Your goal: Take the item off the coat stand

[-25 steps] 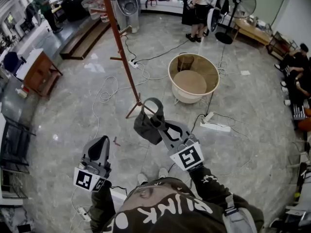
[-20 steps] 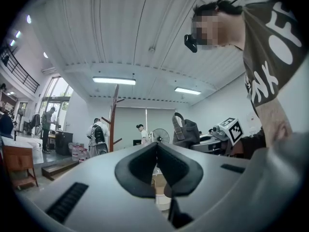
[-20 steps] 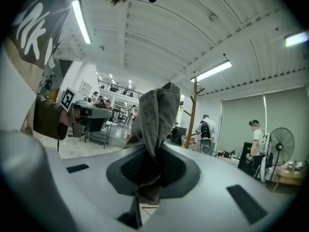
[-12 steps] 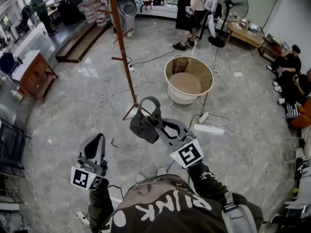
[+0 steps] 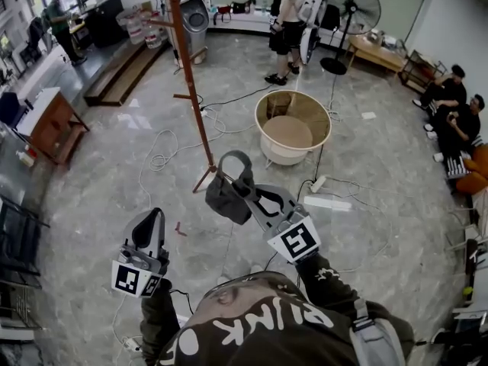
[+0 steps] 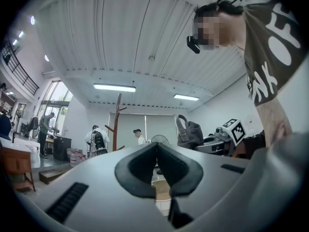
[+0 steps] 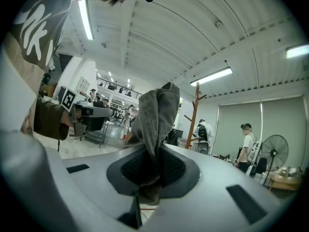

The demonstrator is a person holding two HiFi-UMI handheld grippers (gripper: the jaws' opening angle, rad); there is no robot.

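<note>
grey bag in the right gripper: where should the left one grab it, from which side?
Probably the strap loop, from the person's left. It arches open and clear beyond the right gripper, which is shut on the grey bag; the body below sags slack.

Seen from overhead, the bag (image 5: 227, 198) drapes over the right gripper (image 5: 245, 187), so the tips of its fingers are covered. One foot of the coat stand (image 5: 192, 97), just beyond those fingers, is lost behind the cloth. The stand's top runs off the upper edge.

In the right gripper view, the bag's lower end drops between the fingers (image 7: 178, 166) and out of sight.

In the left gripper view, below the fingers of the left gripper (image 6: 157, 164), only a pale sliver (image 6: 162, 204) shows, too little to name.

The seated people (image 5: 444, 91), far to the right of the fingers, are too small to make out.
</note>
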